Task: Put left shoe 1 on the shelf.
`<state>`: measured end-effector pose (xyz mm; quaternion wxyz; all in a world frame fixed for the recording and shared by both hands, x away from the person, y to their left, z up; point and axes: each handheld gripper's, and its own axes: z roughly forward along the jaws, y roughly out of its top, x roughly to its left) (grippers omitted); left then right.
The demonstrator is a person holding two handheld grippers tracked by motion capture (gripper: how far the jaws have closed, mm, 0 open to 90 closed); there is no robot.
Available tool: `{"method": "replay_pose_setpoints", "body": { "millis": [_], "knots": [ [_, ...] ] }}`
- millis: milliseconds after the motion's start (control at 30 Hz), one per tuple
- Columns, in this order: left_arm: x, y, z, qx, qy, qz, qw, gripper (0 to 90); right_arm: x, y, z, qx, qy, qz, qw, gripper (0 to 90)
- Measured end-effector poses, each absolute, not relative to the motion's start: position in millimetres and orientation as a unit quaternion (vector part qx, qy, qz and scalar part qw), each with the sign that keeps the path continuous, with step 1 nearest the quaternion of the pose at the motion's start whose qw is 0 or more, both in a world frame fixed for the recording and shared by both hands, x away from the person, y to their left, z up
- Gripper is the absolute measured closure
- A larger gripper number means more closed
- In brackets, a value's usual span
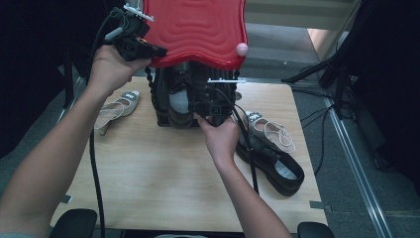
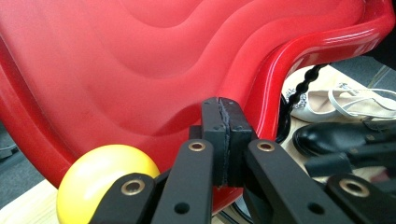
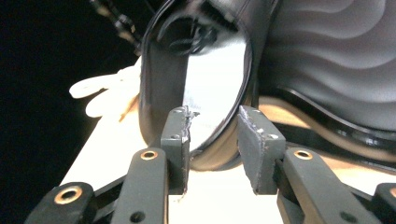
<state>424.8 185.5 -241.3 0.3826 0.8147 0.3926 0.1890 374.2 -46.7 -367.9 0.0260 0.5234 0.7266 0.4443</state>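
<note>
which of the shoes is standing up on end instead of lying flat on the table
The black leather shoe under the red wavy lid, in front of the right tongs. The other black shoe and both white strappy shoes lie flat.

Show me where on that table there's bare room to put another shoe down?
The near half of the table, between the two forearms, is bare wood. The far edge is crowded: the red-lidded box, a pale shoe on its left, and the black shoe with another pale one on the right.

The left claw (image 1: 157,51) grips the edge of a wavy red plastic lid (image 1: 198,29) above a black container (image 1: 171,99) on the light wooden counter (image 1: 163,173); the right claw (image 1: 214,106) reaches the black shoe (image 1: 179,101) inside
</note>
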Motion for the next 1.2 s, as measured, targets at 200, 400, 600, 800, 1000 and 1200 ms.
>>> {"method": "replay_pose_setpoints", "body": {
  "millis": [200, 400, 600, 800, 1000, 1200],
  "knots": [
    [425, 185, -241, 0.815, 0.393, 0.189, 0.382, 90.0, 359, -50, -381, 0.514, 0.736, 0.439, 0.013, 72.0],
    [425, 185, -241, 0.814, 0.394, 0.189, 0.383, 90.0, 352, -49, -397, 0.51, 0.746, 0.428, 0.007, 78.2],
    [425, 185, -241, 0.815, 0.393, 0.19, 0.381, 90.0, 352, -43, -414, 0.495, 0.756, 0.429, -0.013, 90.0],
    [424, 185, -241, 0.815, 0.393, 0.19, 0.382, 90.0, 356, -34, -428, 0.489, 0.763, 0.422, -0.022, 90.0],
    [424, 185, -242, 0.814, 0.392, 0.191, 0.383, 90.0, 360, -26, -438, 0.487, 0.768, 0.416, -0.02, 90.0],
    [424, 186, -242, 0.813, 0.395, 0.19, 0.384, 90.0, 367, -23, -443, 0.494, 0.753, 0.434, -0.018, 90.0]
  ]
}}
